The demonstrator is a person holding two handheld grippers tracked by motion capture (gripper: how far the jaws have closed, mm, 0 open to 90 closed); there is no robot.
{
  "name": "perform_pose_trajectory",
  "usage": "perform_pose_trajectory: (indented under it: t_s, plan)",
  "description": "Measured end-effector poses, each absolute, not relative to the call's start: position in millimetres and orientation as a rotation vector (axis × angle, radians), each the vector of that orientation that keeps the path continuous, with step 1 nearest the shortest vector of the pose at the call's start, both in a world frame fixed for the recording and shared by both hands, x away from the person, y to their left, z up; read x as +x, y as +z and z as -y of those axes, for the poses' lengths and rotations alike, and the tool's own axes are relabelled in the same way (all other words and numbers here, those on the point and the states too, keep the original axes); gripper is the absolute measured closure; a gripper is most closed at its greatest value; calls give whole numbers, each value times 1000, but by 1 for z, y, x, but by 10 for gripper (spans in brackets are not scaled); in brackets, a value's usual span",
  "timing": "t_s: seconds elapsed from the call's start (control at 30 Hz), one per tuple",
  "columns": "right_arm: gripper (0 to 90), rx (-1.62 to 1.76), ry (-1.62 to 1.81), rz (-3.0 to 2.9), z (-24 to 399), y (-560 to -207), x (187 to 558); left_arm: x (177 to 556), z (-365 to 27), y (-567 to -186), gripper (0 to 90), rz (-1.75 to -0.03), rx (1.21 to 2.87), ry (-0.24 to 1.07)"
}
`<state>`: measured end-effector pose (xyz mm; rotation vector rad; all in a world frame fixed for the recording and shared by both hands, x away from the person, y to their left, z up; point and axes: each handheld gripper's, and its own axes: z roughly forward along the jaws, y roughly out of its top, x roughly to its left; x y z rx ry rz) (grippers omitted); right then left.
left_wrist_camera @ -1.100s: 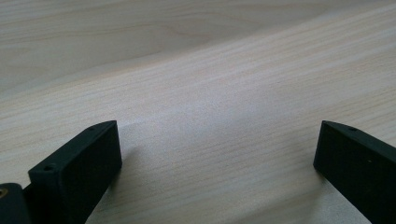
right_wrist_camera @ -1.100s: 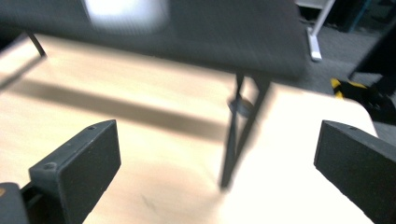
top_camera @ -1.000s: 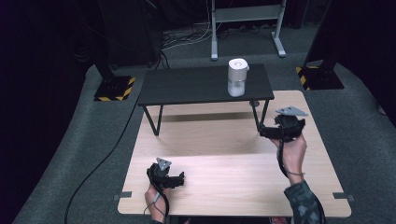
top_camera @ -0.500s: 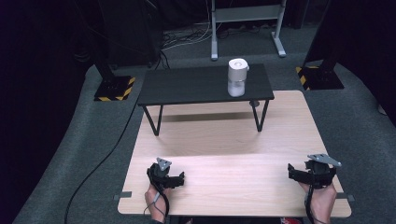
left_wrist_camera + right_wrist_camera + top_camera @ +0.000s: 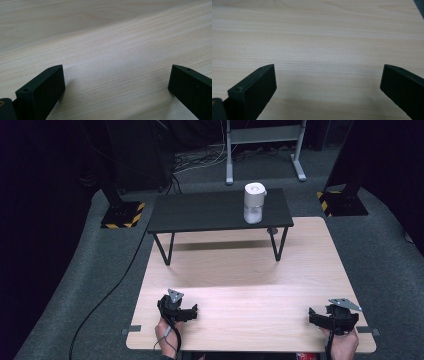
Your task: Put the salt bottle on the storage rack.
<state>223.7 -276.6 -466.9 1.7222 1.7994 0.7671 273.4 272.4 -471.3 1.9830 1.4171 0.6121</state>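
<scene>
Rest position: left hand-held gripper (image 5: pixel 192 312) and right hand-held gripper (image 5: pixel 314 316), jaws wide and empty, near table (image 5: pixel 240 285) edge; the white canister (image 5: pixel 254 202) would probably be next to reach for

Held two black grippers: left gripper (image 5: pixel 191 311) and right gripper (image 5: pixel 314 316), each topped by a grey three-cornered plate. Trailed a black cable (image 5: pixel 174 334) over the left hand (image 5: pixel 164 331). Showed blocky matte jaws with one small round hole near each tip.
</scene>
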Motion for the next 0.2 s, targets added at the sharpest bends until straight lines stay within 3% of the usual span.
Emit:
perform_pose_trajectory:
  t_s: [0.2]
  plan:
    - [0,1674,746,-1871,267,-473,232,273,-272,-471,2,-1416,1983,615]
